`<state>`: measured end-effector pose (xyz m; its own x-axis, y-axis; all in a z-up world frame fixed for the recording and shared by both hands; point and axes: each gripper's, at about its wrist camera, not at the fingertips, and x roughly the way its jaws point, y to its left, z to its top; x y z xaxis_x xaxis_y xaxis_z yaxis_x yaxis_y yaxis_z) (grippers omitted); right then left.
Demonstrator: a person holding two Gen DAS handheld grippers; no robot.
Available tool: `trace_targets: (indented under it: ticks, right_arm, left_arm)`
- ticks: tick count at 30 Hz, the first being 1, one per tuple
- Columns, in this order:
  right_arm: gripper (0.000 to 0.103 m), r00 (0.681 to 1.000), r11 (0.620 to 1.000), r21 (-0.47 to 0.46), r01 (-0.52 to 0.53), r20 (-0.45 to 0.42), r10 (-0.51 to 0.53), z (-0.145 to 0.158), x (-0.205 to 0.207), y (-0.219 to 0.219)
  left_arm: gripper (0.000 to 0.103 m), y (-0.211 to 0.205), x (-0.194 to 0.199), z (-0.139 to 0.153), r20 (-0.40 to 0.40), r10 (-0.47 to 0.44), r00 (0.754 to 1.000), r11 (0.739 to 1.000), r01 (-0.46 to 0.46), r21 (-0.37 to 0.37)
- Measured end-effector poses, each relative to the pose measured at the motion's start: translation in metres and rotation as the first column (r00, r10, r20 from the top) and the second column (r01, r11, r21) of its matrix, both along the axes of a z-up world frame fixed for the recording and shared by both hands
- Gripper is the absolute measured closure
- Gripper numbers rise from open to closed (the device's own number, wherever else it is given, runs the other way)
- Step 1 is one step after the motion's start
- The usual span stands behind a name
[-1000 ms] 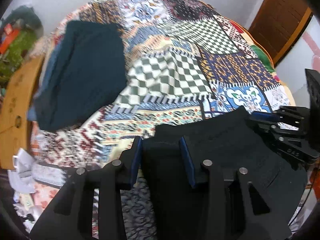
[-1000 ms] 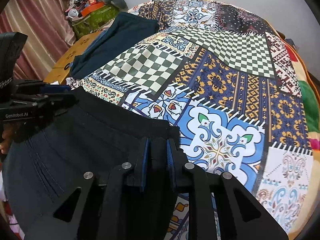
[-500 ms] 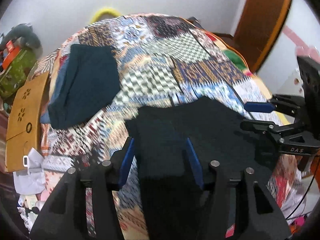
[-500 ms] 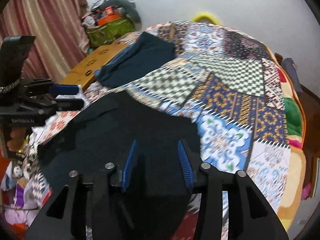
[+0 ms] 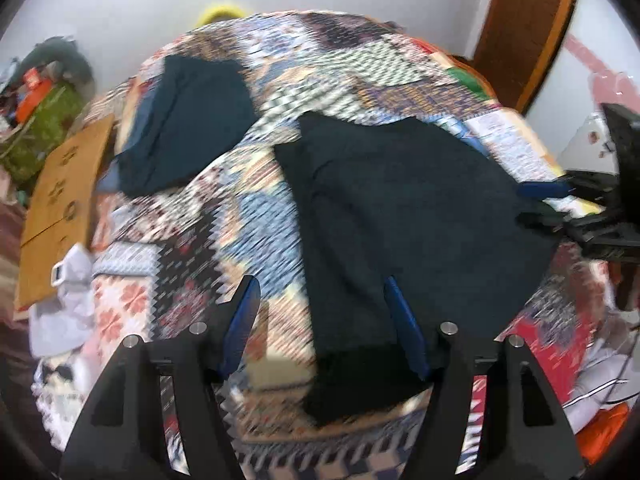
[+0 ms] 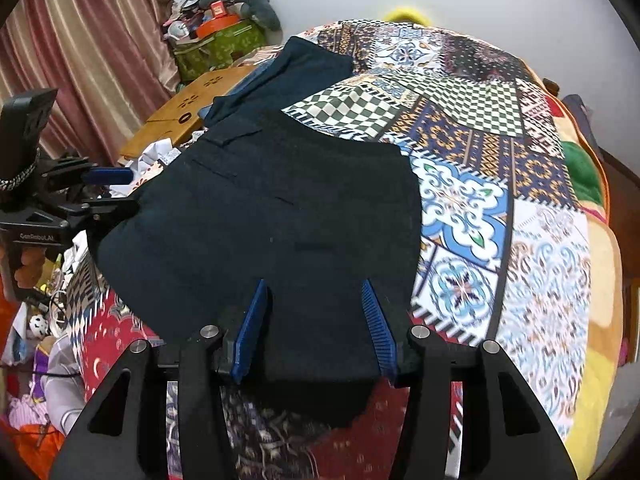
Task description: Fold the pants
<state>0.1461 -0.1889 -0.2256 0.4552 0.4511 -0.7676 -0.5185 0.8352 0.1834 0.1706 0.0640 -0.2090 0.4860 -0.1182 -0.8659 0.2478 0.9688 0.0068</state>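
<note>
Dark navy pants point(image 6: 280, 216) lie folded flat on the patchwork bedspread point(image 6: 500, 200), near its front edge. They also show in the left wrist view point(image 5: 400, 208). My right gripper point(image 6: 316, 320) is open and empty, just above the pants' near edge. My left gripper point(image 5: 324, 320) is open and empty, above the pants' left edge. Each gripper shows at the side of the other's view: the left one point(image 6: 108, 192) and the right one point(image 5: 560, 204), both with jaws apart beside the pants.
A second folded dark teal garment point(image 5: 188, 120) lies at the bed's far left, also in the right wrist view point(image 6: 296, 76). A wooden board point(image 5: 60, 196) and clutter stand left of the bed. A brown door point(image 5: 528, 28) is at the right.
Both grippers opened and let go of the pants, then pulled back and up from the bed. The pants now lie flat on the bedspread.
</note>
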Motion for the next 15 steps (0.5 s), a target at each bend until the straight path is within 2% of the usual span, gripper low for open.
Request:
trace_targets:
  ticks: [3, 5, 8, 12, 15]
  right_arm:
    - [0.058, 1.000, 1.000, 0.005, 0.022, 0.005, -0.022, -0.001, -0.004, -0.005]
    - [0.058, 0.999, 0.999, 0.006, 0.043, 0.008, -0.043, -0.001, -0.008, -0.010]
    - [0.058, 0.997, 0.997, 0.038, 0.071, -0.020, -0.070, -0.005, -0.010, -0.022]
    - [0.057, 0.992, 0.990, 0.093, 0.109, -0.065, -0.104, -0.007, -0.015, -0.037]
    - [0.054, 0.990, 0.987, 0.089, 0.133, -0.066, -0.127, -0.004, -0.021, -0.047]
  left_arm:
    - [0.037, 0.018, -0.009, -0.011, -0.029, 0.058, 0.998, 0.998, -0.059, -0.031]
    - [0.037, 0.028, -0.015, -0.018, -0.033, 0.107, 0.994, 0.994, -0.107, 0.012]
    - [0.039, 0.049, -0.023, -0.023, -0.057, 0.170, 0.984, 0.983, -0.173, -0.059]
    - [0.040, 0.066, -0.030, -0.025, -0.061, 0.229, 0.972, 0.971, -0.232, -0.051]
    - [0.041, 0.073, -0.028, -0.019, -0.044, 0.263, 0.964, 0.964, -0.264, -0.026]
